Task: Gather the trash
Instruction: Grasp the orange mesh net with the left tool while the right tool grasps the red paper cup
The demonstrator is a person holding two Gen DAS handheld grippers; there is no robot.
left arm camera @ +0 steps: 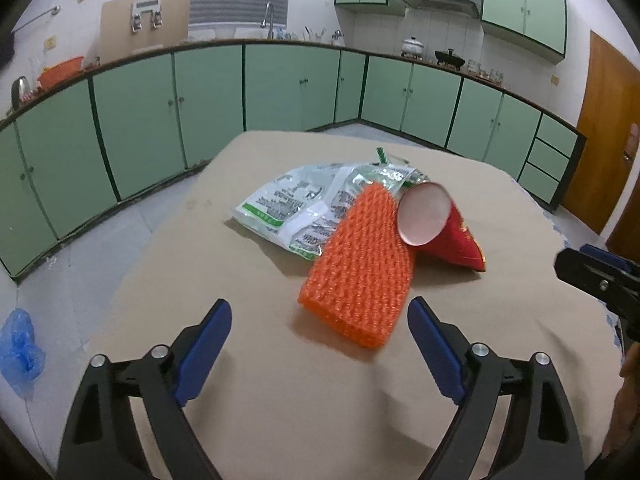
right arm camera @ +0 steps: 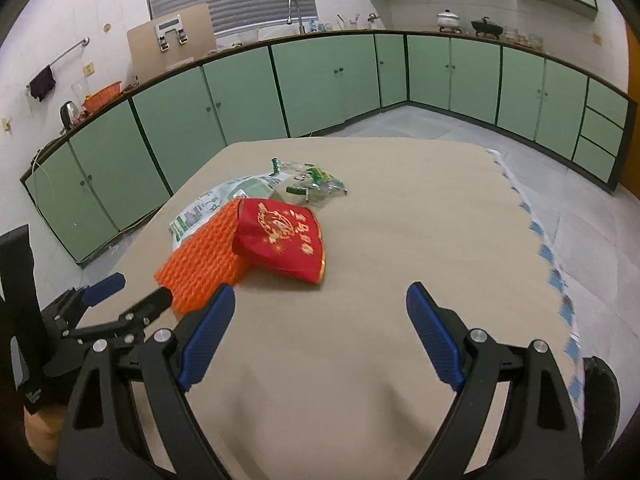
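A: Looks like 3 pieces of trash heaped mid-table (left arm camera: 280, 420): orange foam net sleeve (left arm camera: 358, 270), flattened red paper cup (left arm camera: 436, 226), crinkled white-and-green plastic bag (left arm camera: 280, 208) underneath.

B: Probably all very light. Sleeve soft and springy, likely to squash between pads. Cup creased flat at one end, round mouth open at the other, easy to crush further. Bag thin, slippery-looking, apt to slide out of a shallow pinch.

A: Left gripper (left arm camera: 320, 334) spread wide, holding nothing, just short of the sleeve's near end. Right gripper (right arm camera: 320, 326) equally wide apart and empty, near the cup's flattened edge.

B: Best hold on the sleeve: across that near end, pinching through both layers. On the cup: the flat folded edge facing the right gripper. On the bag: a bunched fold, not the smooth face.

A: Plenty of bare tabletop around the heap. Table edge well off on every side. Only crowding: the 2 grippers side by side.
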